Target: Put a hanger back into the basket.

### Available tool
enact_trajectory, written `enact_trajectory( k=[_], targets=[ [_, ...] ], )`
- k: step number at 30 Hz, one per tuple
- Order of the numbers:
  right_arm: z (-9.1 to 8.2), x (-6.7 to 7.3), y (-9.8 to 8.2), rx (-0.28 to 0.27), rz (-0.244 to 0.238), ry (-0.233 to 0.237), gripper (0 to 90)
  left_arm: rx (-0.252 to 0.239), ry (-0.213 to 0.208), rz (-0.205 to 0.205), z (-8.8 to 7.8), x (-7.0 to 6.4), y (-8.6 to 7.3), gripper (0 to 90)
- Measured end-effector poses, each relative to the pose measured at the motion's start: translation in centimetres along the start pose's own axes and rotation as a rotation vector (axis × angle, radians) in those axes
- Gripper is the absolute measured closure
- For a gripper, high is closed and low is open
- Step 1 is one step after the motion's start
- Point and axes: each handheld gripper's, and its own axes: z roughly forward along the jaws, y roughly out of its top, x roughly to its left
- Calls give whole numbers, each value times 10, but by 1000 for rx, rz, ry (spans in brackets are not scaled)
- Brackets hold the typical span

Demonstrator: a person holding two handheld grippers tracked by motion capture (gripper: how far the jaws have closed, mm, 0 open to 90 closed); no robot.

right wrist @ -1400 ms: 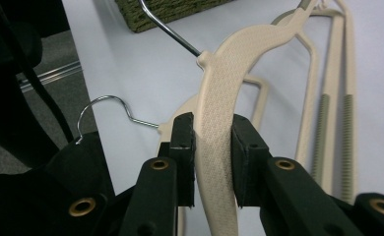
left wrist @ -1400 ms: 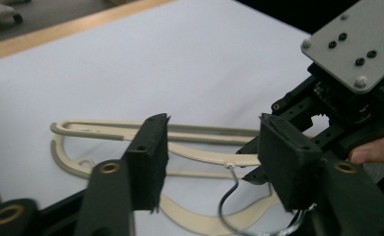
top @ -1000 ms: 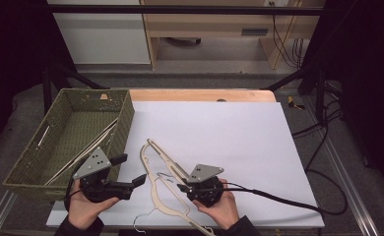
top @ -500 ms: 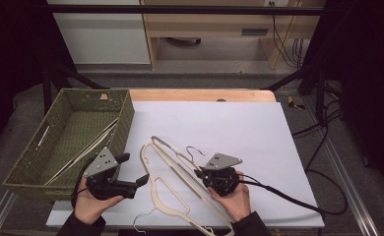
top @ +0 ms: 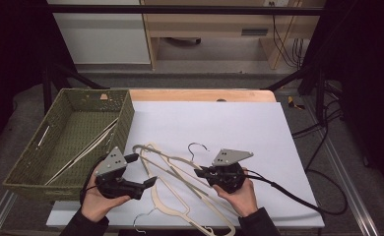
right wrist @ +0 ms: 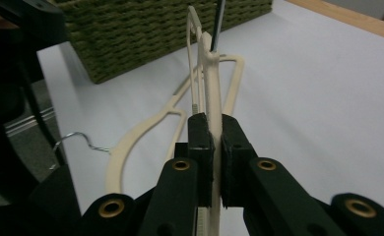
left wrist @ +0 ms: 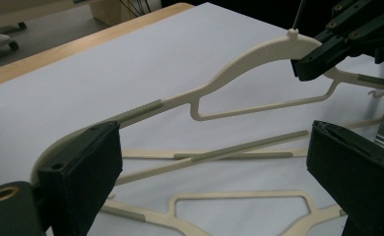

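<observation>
Several cream plastic hangers lie crossed on the white sheet (top: 239, 128). My right gripper (top: 199, 172) is shut on the neck of one cream hanger (top: 173, 160), just below its wire hook (top: 198, 146), and holds that end off the sheet. In the right gripper view the pads (right wrist: 200, 147) pinch the hanger (right wrist: 210, 83) edge-on. My left gripper (top: 142, 170) stands open beside the hanger's curved shoulder. In the left gripper view the raised hanger (left wrist: 219, 78) runs across beyond the open pads (left wrist: 84, 172), and the right gripper (left wrist: 328, 46) grips its top. Another hanger (top: 173, 209) lies flat near the front edge.
A green woven basket (top: 126, 118) stands at the left of the sheet with long cream pieces inside; its wall (right wrist: 145, 34) is close behind the hangers. A black cable (top: 298, 194) trails right from the right gripper. The table's wooden back edge (top: 200, 95) is beyond.
The right gripper has moved right and up with the hanger, raising its hook end off the sheet. The left gripper has shifted slightly right toward the hanger's shoulder.
</observation>
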Motion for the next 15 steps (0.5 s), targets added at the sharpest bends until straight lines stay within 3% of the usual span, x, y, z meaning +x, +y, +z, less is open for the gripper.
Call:
enact_trajectory(
  k=[8,9,10,15],
  targets=[
    [2,8,1,15,-55,100,866,42,-61,59,22,-8,10,91],
    [2,8,1,15,-55,100,866,42,-61,59,22,-8,10,102],
    [2,10,1,15,-61,131,866,67,-78,81,29,-13,11,118],
    [4,16,2,28,-81,152,865,95,-97,119,36,-18,10,229]
  ],
)
